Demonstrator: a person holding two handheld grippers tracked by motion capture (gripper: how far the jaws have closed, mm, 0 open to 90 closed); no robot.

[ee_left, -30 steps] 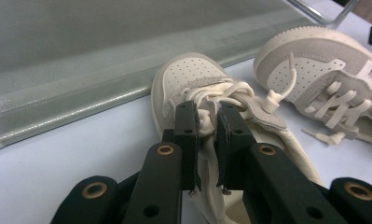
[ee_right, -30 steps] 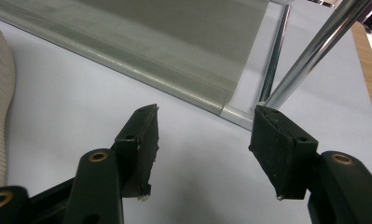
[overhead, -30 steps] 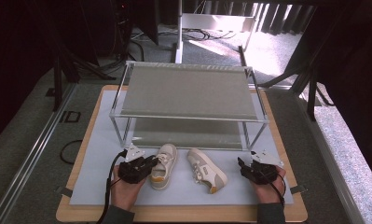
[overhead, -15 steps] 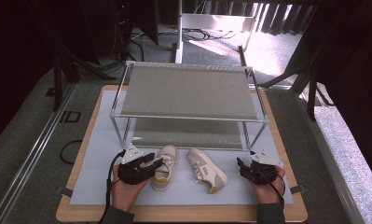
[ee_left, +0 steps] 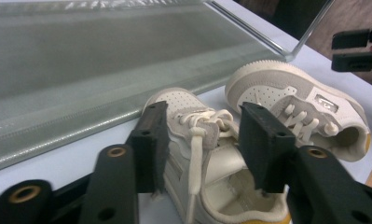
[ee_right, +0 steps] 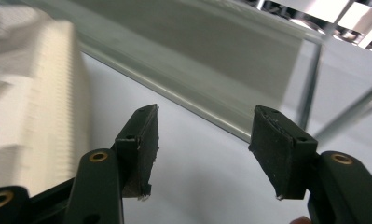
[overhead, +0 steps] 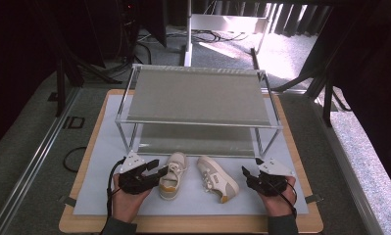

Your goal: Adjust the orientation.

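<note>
Dark curtains and a sunlit strip of floor frame a wooden counter topped with a pale mat, where a two-tier clear rack stands behind a pair of small cream shoes. The left gripper has its jaws set on either side of the left shoe, one pad at each flank of the laced upper; the left gripper view shows the pads at the sides of the tongue, though whether they press on the shoe cannot be told. A second ago those jaws were together beside the shoe; they have since spread and now straddle it, which suggests a grasp is being set up rather than completed. The shoe itself lies on the mat in front of the rack's lower shelf, toe toward the rack, unmoved from a second ago. The right shoe lies just beside it, angled outward. The right gripper waits near that shoe's heel, jaws apart with nothing between them, as before. Closing the left jaws would likely be the next step toward lifting the shoe to the rack.
</note>
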